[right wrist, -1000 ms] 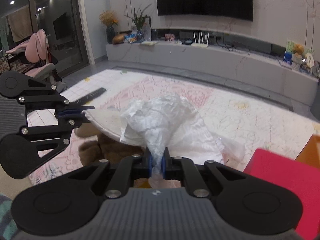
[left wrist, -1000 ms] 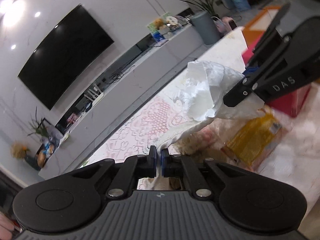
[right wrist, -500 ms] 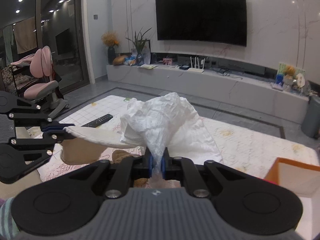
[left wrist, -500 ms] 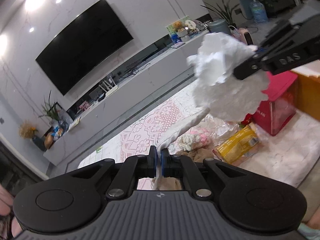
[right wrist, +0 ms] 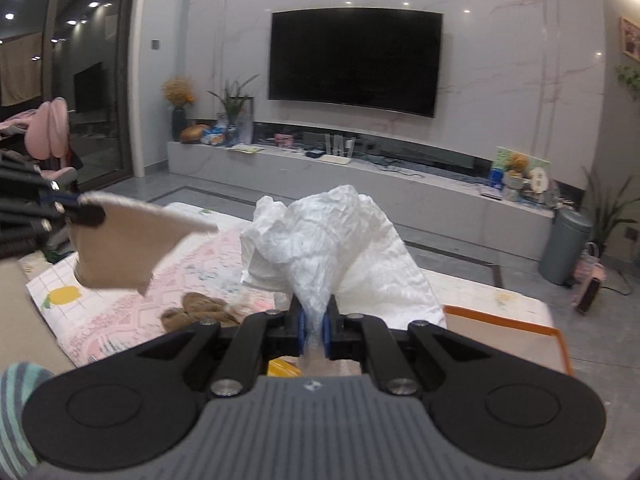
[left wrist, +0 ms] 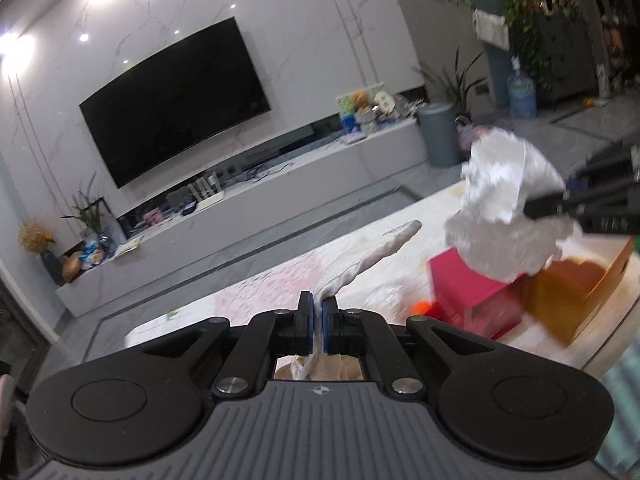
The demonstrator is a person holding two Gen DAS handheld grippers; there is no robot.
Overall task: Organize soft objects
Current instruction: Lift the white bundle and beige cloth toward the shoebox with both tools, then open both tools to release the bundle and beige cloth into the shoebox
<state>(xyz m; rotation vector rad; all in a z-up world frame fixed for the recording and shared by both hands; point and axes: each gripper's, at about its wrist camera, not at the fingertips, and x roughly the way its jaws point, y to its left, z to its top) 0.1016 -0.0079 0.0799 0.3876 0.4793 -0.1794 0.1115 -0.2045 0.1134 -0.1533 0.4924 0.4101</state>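
My left gripper (left wrist: pixel 316 326) is shut on the edge of a beige cloth (left wrist: pixel 368 260) that stretches forward and up from its pads. In the right wrist view the same beige cloth (right wrist: pixel 128 248) hangs from the left gripper (right wrist: pixel 66 206) at the left edge, lifted off the table. My right gripper (right wrist: pixel 315 330) is shut on a crumpled white cloth (right wrist: pixel 332 244), which bunches up above its fingers. The left wrist view shows that white cloth (left wrist: pixel 508 208) held high at the right by the right gripper (left wrist: pixel 560 204).
Below lie a pink patterned table cover (right wrist: pixel 132 312), a brown plush toy (right wrist: pixel 200 308), a red box (left wrist: pixel 472 292) and an orange box (left wrist: pixel 576 284). A long TV cabinet (right wrist: pixel 360 176) and a grey bin (right wrist: pixel 564 244) stand beyond the table.
Both grippers have risen well above the table. The two cloths came up with them and moved apart, the beige one now hanging free.
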